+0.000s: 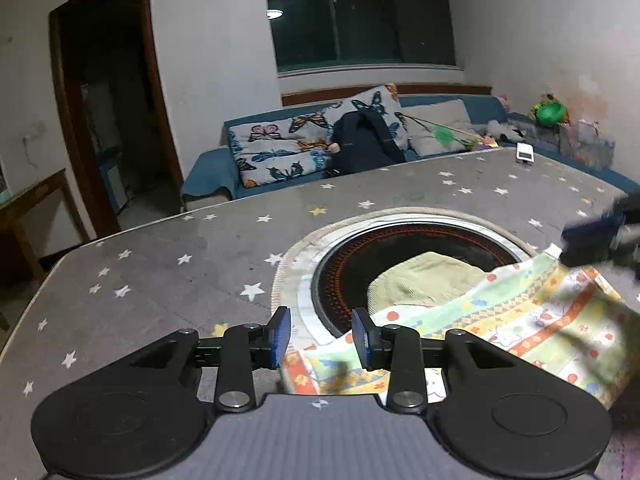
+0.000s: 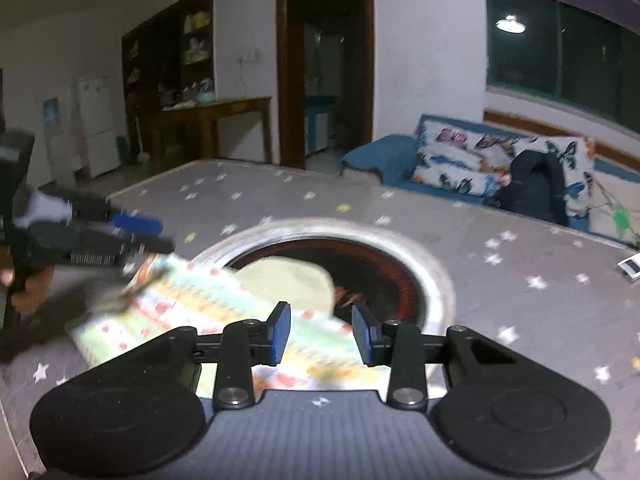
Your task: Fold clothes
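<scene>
You are working over a bench (image 1: 140, 264) that is wearing a grey star-print cover, with a round black heater plate (image 1: 400, 252) sitting in its middle. The patterned garment (image 1: 480, 320) is lying partly across that plate and partly on the cover, its pale yellow-green lining (image 1: 424, 280) showing at the far fold. Your left gripper (image 1: 321, 336) is hovering at the garment's near left corner with its 2 blue fingers (image 1: 282, 336) standing apart, gripping nothing. Your right gripper (image 2: 321, 334) is likewise standing released above the garment's near right edge.
</scene>
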Demonstrator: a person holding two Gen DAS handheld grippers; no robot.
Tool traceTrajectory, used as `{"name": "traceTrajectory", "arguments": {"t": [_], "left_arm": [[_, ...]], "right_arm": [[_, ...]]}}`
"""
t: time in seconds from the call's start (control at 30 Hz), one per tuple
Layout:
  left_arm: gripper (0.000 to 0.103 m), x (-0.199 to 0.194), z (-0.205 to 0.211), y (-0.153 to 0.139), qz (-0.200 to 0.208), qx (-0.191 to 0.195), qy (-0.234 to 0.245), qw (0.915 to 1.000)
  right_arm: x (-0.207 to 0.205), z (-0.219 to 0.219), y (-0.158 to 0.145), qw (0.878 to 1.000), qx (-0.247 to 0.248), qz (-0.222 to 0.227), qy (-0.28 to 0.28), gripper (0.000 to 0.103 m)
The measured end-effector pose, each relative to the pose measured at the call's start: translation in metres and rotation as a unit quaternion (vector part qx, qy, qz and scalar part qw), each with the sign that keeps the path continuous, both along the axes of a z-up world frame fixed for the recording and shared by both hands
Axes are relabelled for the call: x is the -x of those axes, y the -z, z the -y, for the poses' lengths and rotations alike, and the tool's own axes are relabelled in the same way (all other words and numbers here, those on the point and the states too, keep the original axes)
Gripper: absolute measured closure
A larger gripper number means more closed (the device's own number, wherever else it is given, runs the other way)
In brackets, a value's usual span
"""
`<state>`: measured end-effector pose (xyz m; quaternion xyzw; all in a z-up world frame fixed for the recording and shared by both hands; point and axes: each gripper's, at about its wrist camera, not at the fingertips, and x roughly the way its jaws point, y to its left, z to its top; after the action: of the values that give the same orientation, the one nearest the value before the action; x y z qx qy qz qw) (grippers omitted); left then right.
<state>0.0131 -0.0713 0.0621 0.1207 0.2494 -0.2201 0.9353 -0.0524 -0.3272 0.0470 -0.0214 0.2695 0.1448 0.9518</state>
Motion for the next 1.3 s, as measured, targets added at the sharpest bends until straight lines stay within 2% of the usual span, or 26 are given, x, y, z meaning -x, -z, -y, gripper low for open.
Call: {"name": "traceTrajectory", "arguments": {"t": [0.17,0.23,0.33,0.47,0.57,0.7,0.97,1.3], "left_arm": [[0.068,0.009,-0.007,-0.004,-0.003,0.020,0.010,0.9998],[0.071,0.012,-0.005,-0.001,-0.012,0.026,0.023,0.9993],[0.071,0.008,0.003,0.012,-0.027,0.011,0.031,0.9991],[0.072,-0.006,0.009,0.031,-0.045,-0.007,0.017,0.9988],[0.072,-0.018,0.003,0.036,-0.066,0.009,-0.005,0.9978],[0.071,-0.017,0.001,0.032,-0.068,0.013,-0.012,0.9975],[0.071,-0.010,0.015,0.029,-0.074,-0.004,-0.029,0.9968],[0.068,0.015,0.028,0.027,-0.052,-0.019,-0.045,0.9974]], "right_arm": [[-0.013,0.003,0.016,0.999,-0.018,-0.024,0.014,0.070],[-0.019,0.010,0.022,0.999,-0.025,-0.035,0.027,0.070],[-0.028,0.020,0.031,0.997,-0.035,-0.050,0.047,0.070],[-0.028,0.031,0.040,0.995,-0.032,-0.060,0.067,0.073],[-0.025,0.035,0.040,0.995,-0.030,-0.060,0.073,0.077],[-0.025,0.032,0.035,0.995,-0.027,-0.055,0.079,0.076],[-0.020,-0.012,0.024,0.998,-0.039,-0.041,0.014,0.074],[0.008,-0.056,0.024,0.998,-0.009,-0.032,-0.058,0.067]]}}
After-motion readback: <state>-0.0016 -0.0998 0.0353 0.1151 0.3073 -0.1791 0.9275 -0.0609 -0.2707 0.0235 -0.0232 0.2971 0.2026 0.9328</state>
